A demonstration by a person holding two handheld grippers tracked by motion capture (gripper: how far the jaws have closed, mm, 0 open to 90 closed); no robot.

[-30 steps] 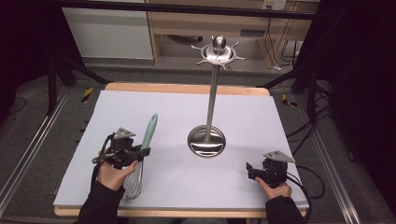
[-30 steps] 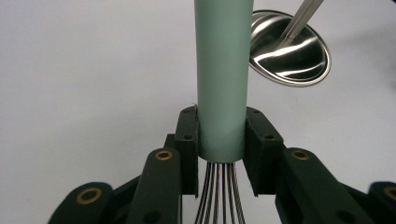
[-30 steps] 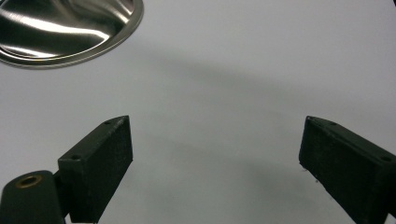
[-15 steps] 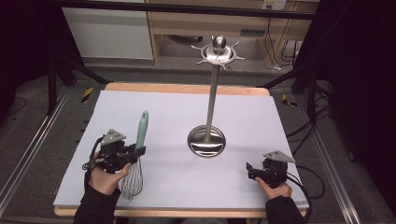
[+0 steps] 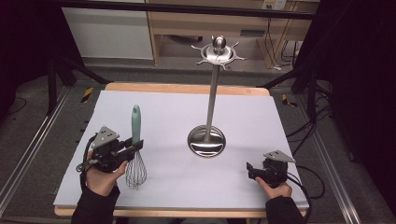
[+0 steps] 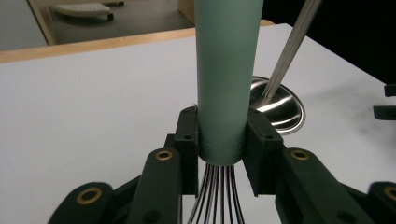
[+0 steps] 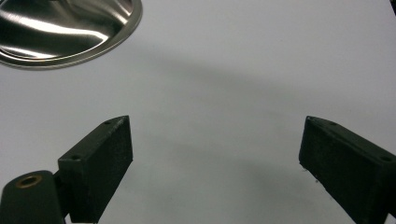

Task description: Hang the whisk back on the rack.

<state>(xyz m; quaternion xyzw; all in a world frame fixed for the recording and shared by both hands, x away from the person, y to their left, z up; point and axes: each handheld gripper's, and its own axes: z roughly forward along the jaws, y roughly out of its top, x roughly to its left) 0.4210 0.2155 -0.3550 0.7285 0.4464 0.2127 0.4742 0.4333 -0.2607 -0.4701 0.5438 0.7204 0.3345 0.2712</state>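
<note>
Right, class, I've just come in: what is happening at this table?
A person works with a gripper in each hand. The left gripper is clamped on the green handle of a whisk, just above its wires. The right gripper rests open near the table's front edge, holding nothing. A tall steel utensil stand stands between them.

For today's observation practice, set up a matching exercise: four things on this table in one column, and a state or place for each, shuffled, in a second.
Things:
1. whisk
2. utensil stand
3. left gripper
4. right gripper

States:
A. jaws wide apart, nothing between them
B. shut on a green handle
C. upright near the table's middle
D. held with its wires toward the person

Pairs: 1-D, 2-C, 3-B, 4-A
</note>
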